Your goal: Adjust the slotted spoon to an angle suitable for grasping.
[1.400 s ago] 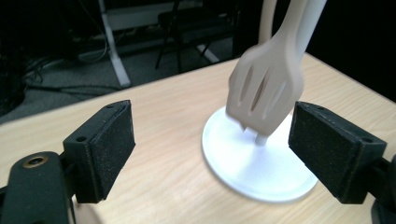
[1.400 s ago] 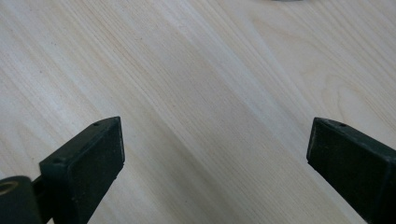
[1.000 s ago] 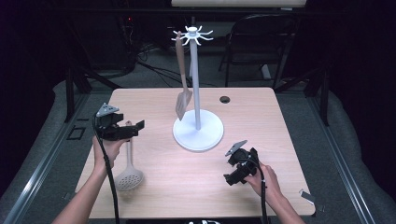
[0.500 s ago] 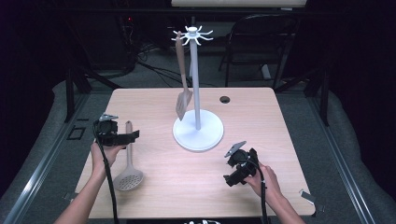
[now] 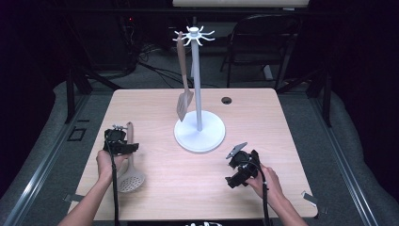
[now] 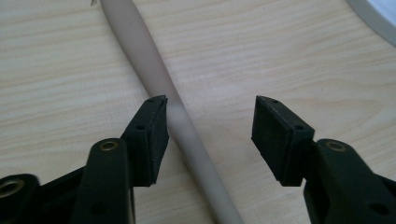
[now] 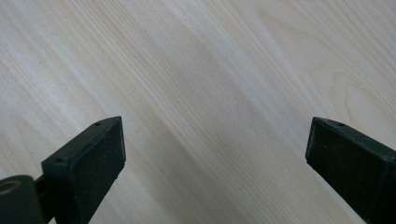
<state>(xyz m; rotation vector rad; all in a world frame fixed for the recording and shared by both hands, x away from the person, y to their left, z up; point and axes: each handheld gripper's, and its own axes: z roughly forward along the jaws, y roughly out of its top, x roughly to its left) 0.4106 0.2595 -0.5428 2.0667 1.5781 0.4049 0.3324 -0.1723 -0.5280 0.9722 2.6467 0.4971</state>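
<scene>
A beige slotted spoon (image 5: 131, 179) lies flat on the left of the wooden table, its handle (image 6: 154, 74) pointing away from the person. My left gripper (image 5: 121, 143) is low over that handle. Its jaws have just been closing. In the left gripper view the gripper (image 6: 210, 105) has the handle between its pads, right by the left pad, with a gap to the right pad. A white hook stand (image 5: 199, 134) holds a hanging brown spatula (image 5: 183, 101). My right gripper (image 5: 237, 167) rests near the table's front right, and the right gripper view shows it (image 7: 215, 126) open over bare wood.
The edge of the stand's round base (image 6: 378, 18) lies close to the right of the left gripper. A small black grommet (image 5: 227, 100) sits near the table's far edge. A dark chair (image 5: 263, 42) stands behind the table.
My left gripper has come down from above the table to the spoon's handle, and its jaws have narrowed around it. The right gripper has stayed where it was.
</scene>
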